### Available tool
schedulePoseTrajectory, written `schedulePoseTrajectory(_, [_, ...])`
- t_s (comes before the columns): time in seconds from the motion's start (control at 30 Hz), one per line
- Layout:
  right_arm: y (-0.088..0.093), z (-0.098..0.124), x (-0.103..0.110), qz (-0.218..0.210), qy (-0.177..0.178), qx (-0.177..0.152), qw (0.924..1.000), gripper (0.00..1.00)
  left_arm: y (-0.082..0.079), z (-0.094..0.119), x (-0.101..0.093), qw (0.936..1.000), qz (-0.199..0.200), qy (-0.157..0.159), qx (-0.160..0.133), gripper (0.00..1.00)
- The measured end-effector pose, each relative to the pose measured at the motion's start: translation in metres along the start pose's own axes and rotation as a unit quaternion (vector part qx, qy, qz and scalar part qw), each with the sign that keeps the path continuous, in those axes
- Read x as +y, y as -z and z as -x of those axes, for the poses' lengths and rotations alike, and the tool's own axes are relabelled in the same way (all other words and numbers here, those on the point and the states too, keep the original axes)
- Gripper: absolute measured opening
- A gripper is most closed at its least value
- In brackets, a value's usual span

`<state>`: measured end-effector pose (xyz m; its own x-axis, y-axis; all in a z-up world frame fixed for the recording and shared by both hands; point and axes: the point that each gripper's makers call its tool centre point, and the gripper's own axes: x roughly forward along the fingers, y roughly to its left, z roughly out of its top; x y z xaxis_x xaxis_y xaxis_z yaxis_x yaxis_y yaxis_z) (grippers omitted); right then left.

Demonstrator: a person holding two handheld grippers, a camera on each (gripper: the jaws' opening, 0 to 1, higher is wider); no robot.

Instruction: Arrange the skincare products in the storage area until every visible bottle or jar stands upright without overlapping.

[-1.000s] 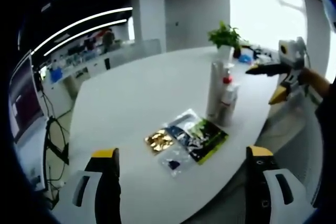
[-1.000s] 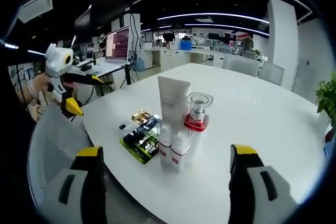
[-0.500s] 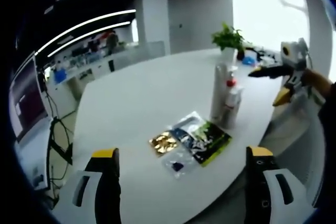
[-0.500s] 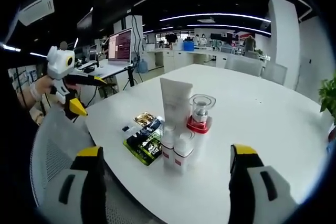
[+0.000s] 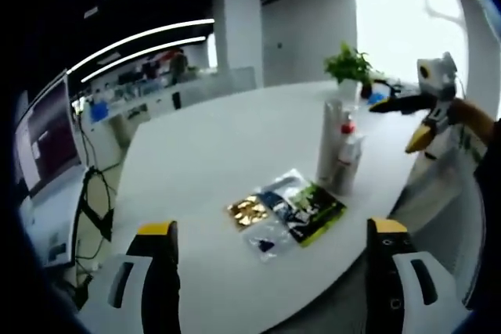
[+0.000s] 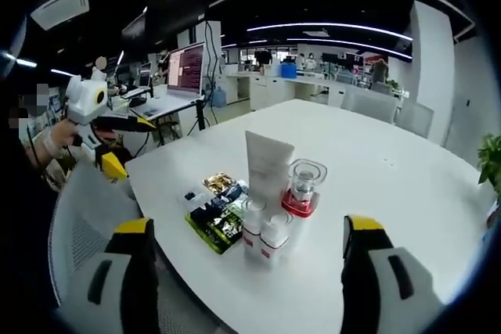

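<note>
On the white bench (image 6: 407,193) the tube (image 6: 268,168), the jar (image 6: 302,187) and two small bottles (image 6: 264,234) stand upright in a tight cluster, with flat sachets (image 6: 217,213) lying just beside them. Both tongs, left (image 5: 270,232) and right (image 6: 243,228), hang apart and empty, well back. To me the job looks done or nearly so.

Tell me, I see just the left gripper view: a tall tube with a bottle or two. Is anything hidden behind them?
Observer: Yes, the right gripper view shows a clear-capped jar on a red base beside the tall white tube.
Operator: How many small bottles?
Observer: Two small white bottles, side by side, upright, in front of the tube.
Operator: Is my claw open?
Observer: The left claw is open, holding nothing, off the table edge.
</note>
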<state>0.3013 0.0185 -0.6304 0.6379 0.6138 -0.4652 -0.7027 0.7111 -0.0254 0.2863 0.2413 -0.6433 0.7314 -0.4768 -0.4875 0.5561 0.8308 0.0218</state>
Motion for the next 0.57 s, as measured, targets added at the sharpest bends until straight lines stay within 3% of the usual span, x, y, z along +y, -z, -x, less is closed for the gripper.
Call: schedulePoseTrajectory(0.57, [0.0013,0.0,-0.0036,-0.01,0.018,0.004,0.9998,0.99,-0.0029,-0.0089,0.004,0.9997,-0.009,0.023,0.01,0.97])
